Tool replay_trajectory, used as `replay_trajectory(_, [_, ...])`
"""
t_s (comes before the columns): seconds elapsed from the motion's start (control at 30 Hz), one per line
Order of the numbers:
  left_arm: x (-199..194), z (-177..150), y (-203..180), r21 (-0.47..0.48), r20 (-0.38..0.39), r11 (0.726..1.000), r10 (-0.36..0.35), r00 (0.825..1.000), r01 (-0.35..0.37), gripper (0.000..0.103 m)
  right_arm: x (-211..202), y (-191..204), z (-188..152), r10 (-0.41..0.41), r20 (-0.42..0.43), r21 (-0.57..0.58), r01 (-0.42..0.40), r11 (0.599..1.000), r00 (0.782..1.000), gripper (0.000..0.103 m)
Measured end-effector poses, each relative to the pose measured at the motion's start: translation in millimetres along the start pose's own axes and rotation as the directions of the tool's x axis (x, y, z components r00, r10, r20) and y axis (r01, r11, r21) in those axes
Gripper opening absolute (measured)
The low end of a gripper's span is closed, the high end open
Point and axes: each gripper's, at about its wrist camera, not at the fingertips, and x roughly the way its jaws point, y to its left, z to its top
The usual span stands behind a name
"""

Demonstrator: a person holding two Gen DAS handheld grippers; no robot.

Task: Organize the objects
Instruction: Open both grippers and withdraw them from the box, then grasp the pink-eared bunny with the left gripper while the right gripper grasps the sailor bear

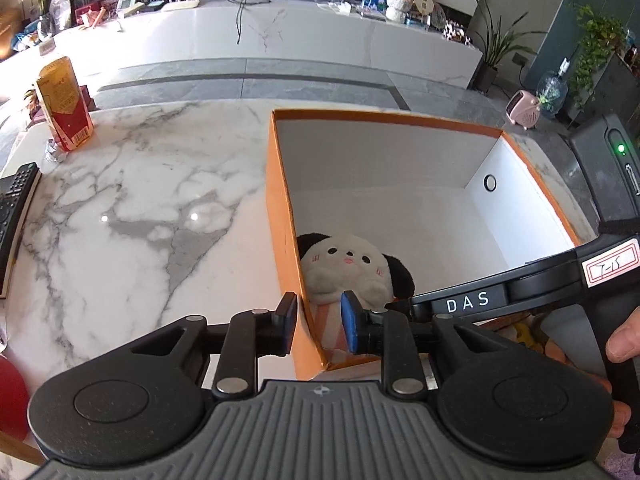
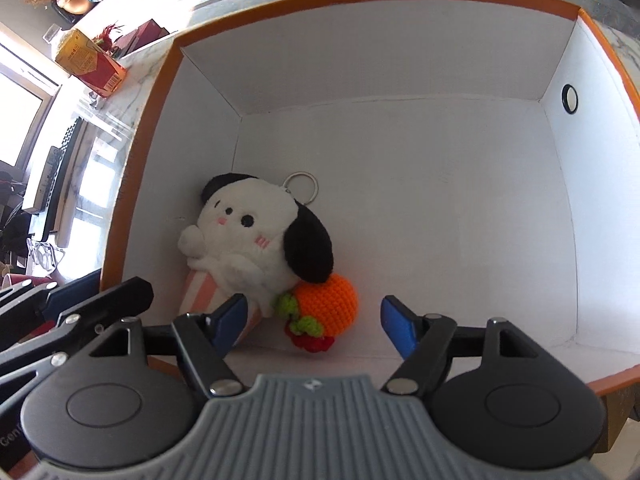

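An orange box with a white inside (image 1: 276, 184) (image 2: 132, 148) stands on the marble table. A black-and-white plush dog (image 1: 352, 272) (image 2: 256, 232) lies in its near left corner. An orange crocheted fruit with green leaves (image 2: 332, 300) lies against the dog. My left gripper (image 1: 319, 322) straddles the box's left wall near the corner, jaws narrowly apart on either side of it. My right gripper (image 2: 314, 324) is open and empty above the box floor, just in front of the crocheted fruit. Its body shows in the left wrist view (image 1: 520, 288).
A yellow and red carton (image 1: 64, 104) (image 2: 90, 64) stands at the table's far left. A black remote control (image 1: 14, 208) lies on the left edge. A red object (image 1: 10, 396) sits at the near left. A white counter (image 1: 280, 36) runs behind the table.
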Motion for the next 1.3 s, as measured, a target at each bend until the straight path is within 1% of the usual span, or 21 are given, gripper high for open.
replay_trajectory(0.07, [-14.1,-4.2,-1.0,-0.024,0.051,1.000,0.005,0.999,-0.004,0.033,-11.9,4.4,-5.1,-0.007,0.041,-0.021,0.008,1.000,0.999,0.075])
replay_trajectory(0.13, [-26.8,-9.4,-3.4,-0.043,0.087,0.999,0.004,0.996,0.000,0.034,-25.1,9.6,-11.8,-0.020,0.088,-0.048,0.025,0.999,0.996,0.075])
replay_trajectory(0.17, [-31.9,-11.1,-5.0,-0.049,0.097,0.999,-0.004,0.995,0.009,0.034,-32.1,12.1,-13.4,-0.028,0.109,-0.063,0.035,0.997,0.994,0.075])
replay_trajectory(0.2, [-36.7,-13.4,-6.9,-0.056,0.105,0.998,-0.014,0.994,0.020,0.034,-38.0,12.6,-4.2,-0.034,0.133,-0.075,0.044,0.996,0.991,0.075])
replay_trajectory(0.23, [-40.8,-15.7,-9.0,-0.065,0.113,0.997,-0.024,0.993,0.031,0.034,-45.1,15.4,-9.7,-0.038,0.158,-0.088,0.052,0.995,0.987,0.075])
replay_trajectory(0.27, [-44.0,-18.1,-11.2,-0.073,0.119,0.996,-0.034,0.992,0.043,0.034,-56.4,3.3,-21.3,-0.038,0.181,-0.098,0.056,0.994,0.983,0.075])
replay_trajectory(0.3, [-47.0,-20.6,-13.7,-0.078,0.123,0.995,-0.046,0.991,0.056,0.035,-62.9,6.3,-23.8,-0.036,0.205,-0.106,0.059,0.993,0.978,0.075])
replay_trajectory(0.4, [-52.7,-28.7,-20.8,-0.097,0.138,0.991,-0.081,0.987,0.095,0.035,-74.7,13.5,-32.7,-0.029,0.282,-0.135,0.069,0.988,0.959,0.075])
replay_trajectory(0.47, [-54.2,-34.5,-25.3,-0.108,0.140,0.986,-0.110,0.984,0.125,0.035,-98.8,8.6,-52.2,-0.034,0.331,-0.143,0.085,0.986,0.943,0.075])
replay_trajectory(0.53, [-53.9,-39.0,-30.9,-0.112,0.136,0.982,-0.138,0.981,0.154,0.035,-108.4,7.4,-63.0,-0.036,0.374,-0.138,0.093,0.986,0.927,0.075])
replay_trajectory(0.6, [-51.7,-45.1,-38.2,-0.119,0.125,0.977,-0.163,0.979,0.178,0.041,-118.0,-1.9,-76.9,-0.037,0.407,-0.127,0.096,0.987,0.913,0.075])
replay_trajectory(0.63, [-49.9,-47.1,-41.6,-0.120,0.118,0.975,-0.171,0.978,0.185,0.042,-122.4,-6.7,-84.3,-0.038,0.420,-0.126,0.099,0.987,0.907,0.075])
replay_trajectory(0.73, [-44.3,-53.0,-53.0,-0.114,0.098,0.974,-0.184,0.978,0.195,0.044,-131.1,-20.6,-107.0,-0.073,0.436,-0.112,0.134,0.985,0.897,0.075])
replay_trajectory(0.8, [-39.3,-54.5,-59.4,-0.109,0.084,0.973,-0.194,0.977,0.202,0.051,-133.2,-31.6,-121.6,-0.092,0.437,-0.097,0.148,0.984,0.895,0.075])
replay_trajectory(0.83, [-36.7,-55.0,-62.1,-0.104,0.078,0.974,-0.196,0.978,0.203,0.052,-134.0,-38.3,-129.9,-0.097,0.437,-0.084,0.148,0.985,0.894,0.075])
replay_trajectory(0.97, [-27.6,-62.6,-71.9,-0.099,0.052,0.983,-0.152,0.987,0.157,0.054,-131.1,-67.3,-156.8,-0.099,0.437,-0.023,0.121,0.992,0.894,0.075])
replay_trajectory(1.13, [-22.7,-69.1,-81.8,-0.085,0.032,0.987,-0.132,0.991,0.135,0.059,-120.9,-88.0,-165.2,-0.127,0.424,0.005,0.138,0.990,0.897,0.074])
replay_trajectory(1.3, [-13.6,-72.2,-85.1,-0.092,0.008,0.991,-0.100,0.995,0.100,0.060,-109.7,-92.3,-165.5,-0.085,0.401,-0.010,0.098,0.995,0.912,0.073])
